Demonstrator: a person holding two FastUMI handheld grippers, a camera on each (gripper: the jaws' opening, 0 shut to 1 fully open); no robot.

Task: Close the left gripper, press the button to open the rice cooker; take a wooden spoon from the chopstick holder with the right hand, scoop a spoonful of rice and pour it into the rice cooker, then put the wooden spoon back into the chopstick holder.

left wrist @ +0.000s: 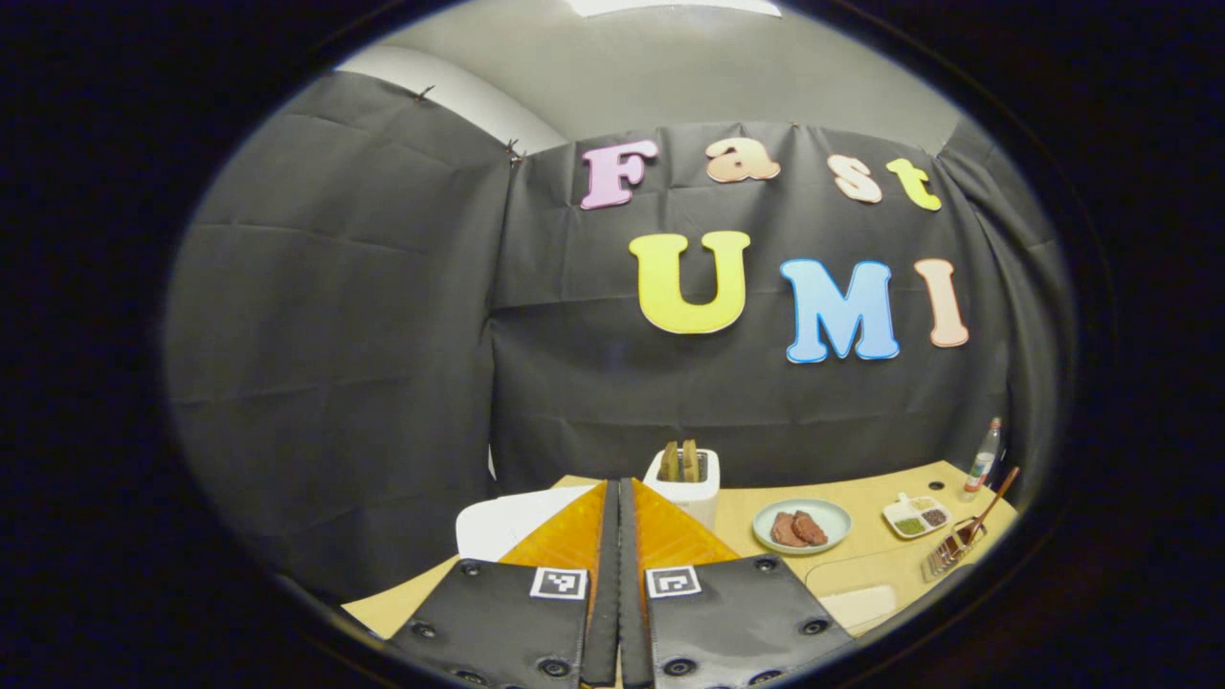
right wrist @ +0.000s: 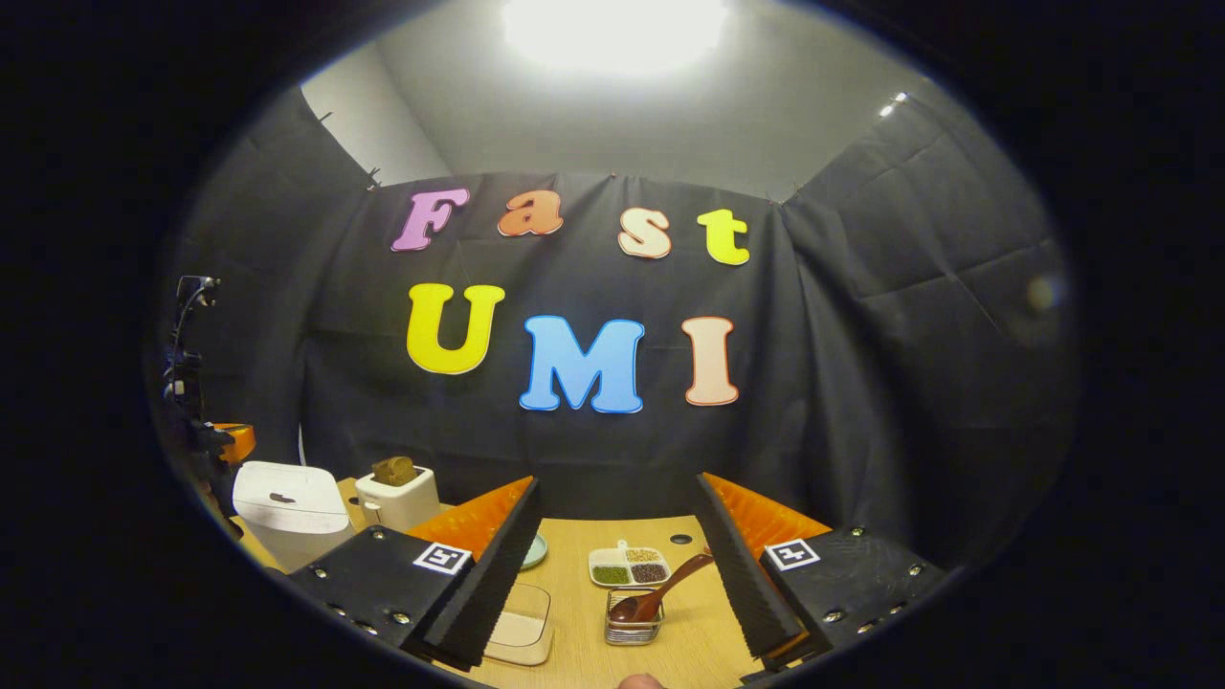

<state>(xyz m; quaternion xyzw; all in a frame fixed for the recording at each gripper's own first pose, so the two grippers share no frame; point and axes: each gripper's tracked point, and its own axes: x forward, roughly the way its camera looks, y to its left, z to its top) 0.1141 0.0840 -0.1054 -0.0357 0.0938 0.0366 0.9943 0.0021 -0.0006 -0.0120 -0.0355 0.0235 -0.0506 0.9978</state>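
The left gripper [left wrist: 618, 574] has its fingers pressed tight together with nothing between them, so the first step looks done — the button press comes next. The rice cooker [right wrist: 290, 508] sits near the left edge of the table [right wrist: 584, 632], and its lid looks down. The right gripper [right wrist: 617, 565] has its fingers spread wide apart and holds nothing. Between them, farther off on the table, the wooden spoon [right wrist: 658, 595] leans in the chopstick holder [right wrist: 634, 626]. Next, I think the closed fingers must push the cooker's button — I cannot see where that is.
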